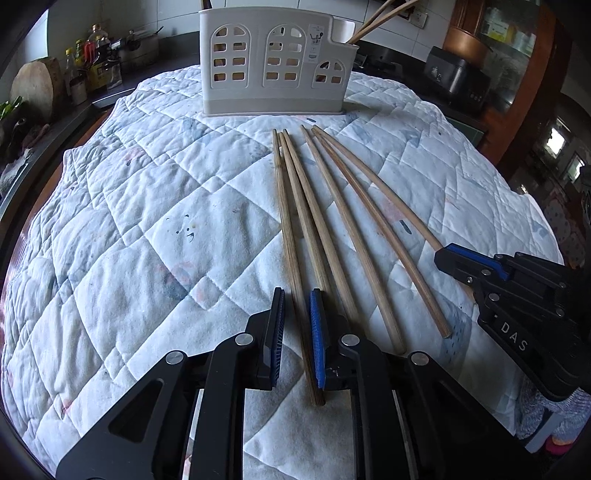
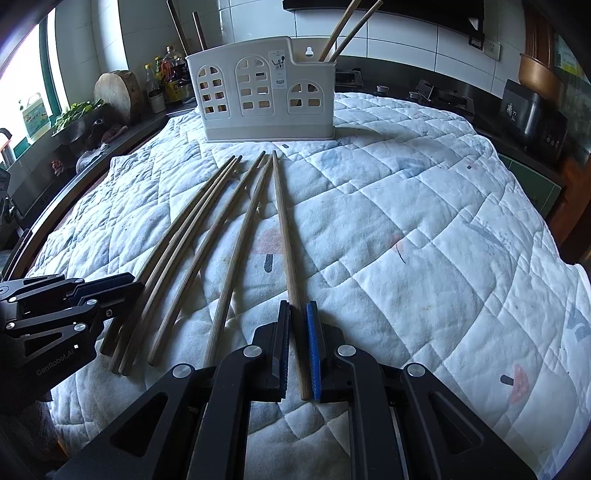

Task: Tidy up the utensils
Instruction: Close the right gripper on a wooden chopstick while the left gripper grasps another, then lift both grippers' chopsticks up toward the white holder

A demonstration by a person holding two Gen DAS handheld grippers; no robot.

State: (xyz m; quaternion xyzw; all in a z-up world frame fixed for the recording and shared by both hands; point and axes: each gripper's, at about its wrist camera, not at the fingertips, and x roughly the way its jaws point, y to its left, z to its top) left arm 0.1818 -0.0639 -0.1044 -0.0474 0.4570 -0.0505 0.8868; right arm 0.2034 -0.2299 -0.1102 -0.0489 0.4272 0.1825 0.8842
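Six wooden chopsticks lie fanned on a quilted cloth (image 1: 147,229), their thin tips converging toward the white utensil holder (image 1: 273,62) that stands upright at the cloth's far edge, so each can be lifted by its thick near end and carried straight forward to the holder. The left gripper (image 1: 297,295) is closed on the leftmost chopstick (image 1: 284,206), the stick farthest to the left as one faces the holder, and pinches it near the butt end with the blue pads on either side. The right gripper (image 2: 298,306) is likewise clamped on the rightmost chopstick (image 2: 282,221), near its thick end, the shaft pointing at the holder's low right compartment. Four chopsticks (image 2: 207,229) lie ungripped between the two held ones, also aimed at the holder. More chopsticks (image 2: 347,29) already stand tilted in the holder's right compartment, and two darker sticks (image 2: 184,26) rise from its left side. Gripping at the butt probably leaves the thin tips free to be dropped into a compartment first.
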